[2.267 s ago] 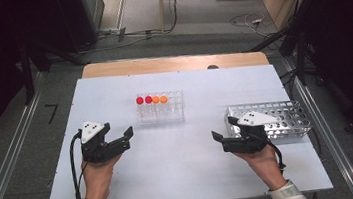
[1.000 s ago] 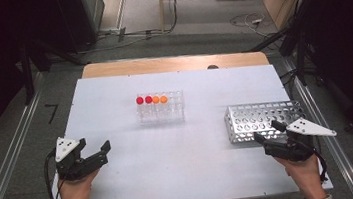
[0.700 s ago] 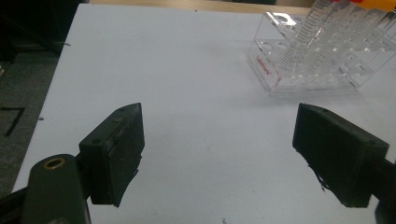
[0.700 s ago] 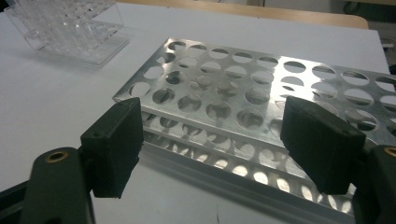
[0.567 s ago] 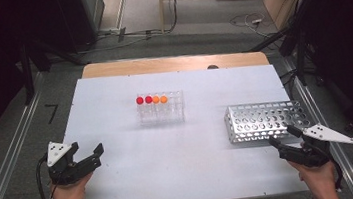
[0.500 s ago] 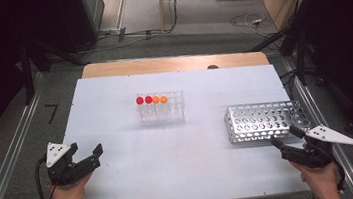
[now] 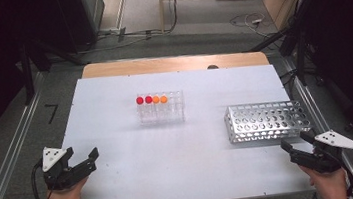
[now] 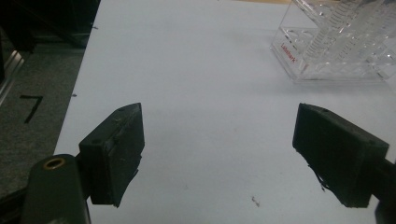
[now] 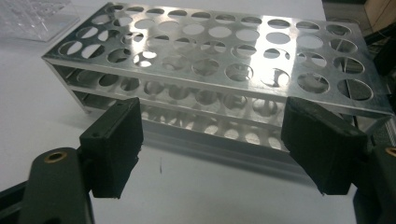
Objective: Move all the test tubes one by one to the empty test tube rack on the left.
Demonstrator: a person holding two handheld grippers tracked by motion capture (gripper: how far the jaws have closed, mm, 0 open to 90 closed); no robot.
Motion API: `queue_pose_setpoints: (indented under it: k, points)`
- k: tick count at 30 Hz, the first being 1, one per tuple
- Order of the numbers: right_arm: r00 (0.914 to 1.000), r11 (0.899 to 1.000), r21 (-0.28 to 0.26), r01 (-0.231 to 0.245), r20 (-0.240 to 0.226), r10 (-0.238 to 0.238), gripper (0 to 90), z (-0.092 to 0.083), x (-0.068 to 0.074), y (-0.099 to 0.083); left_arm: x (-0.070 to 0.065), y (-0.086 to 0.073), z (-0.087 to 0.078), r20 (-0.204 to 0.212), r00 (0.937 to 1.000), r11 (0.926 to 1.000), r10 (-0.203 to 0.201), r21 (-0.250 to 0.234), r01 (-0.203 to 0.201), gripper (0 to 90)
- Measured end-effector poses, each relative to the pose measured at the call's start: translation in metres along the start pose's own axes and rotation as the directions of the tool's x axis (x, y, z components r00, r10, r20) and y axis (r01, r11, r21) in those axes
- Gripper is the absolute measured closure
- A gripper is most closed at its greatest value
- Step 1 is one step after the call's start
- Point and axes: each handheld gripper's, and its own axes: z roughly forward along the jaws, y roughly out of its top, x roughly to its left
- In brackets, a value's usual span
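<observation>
Both tongs, left (image 7: 81, 159) and right (image 7: 299, 143), gape wide, holding nothing, the metal rack (image 7: 267, 119) just beyond the right.

Looks like a lab setup to me: I've got a white surface (image 7: 124, 186) with a clear tube rack (image 7: 161, 109) holding red and orange capped tubes, a metal tube rack (image 7: 267, 120), cables on the floor (image 7: 246, 20), aluminium framing around.

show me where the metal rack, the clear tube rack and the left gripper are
metal rack (image 7: 267, 120): high view, its perforated top plate.
clear tube rack (image 7: 161, 112): high view, its transparent front wall.
left gripper (image 7: 81, 158): high view, midway between its open fingers.
</observation>
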Motion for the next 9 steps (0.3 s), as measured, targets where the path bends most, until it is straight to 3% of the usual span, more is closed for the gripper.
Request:
queue_pose_setpoints:
  k: [9]
  points:
    - [0.9983, 0.999, 0.038, -0.040, 0.044, 0.038, 17.6, 0.006, -0.015, -0.015, 0.003, -0.010, 0.014, -0.020, 0.9998, 0.9988, 0.003, 0.049, -0.002, 15.3]
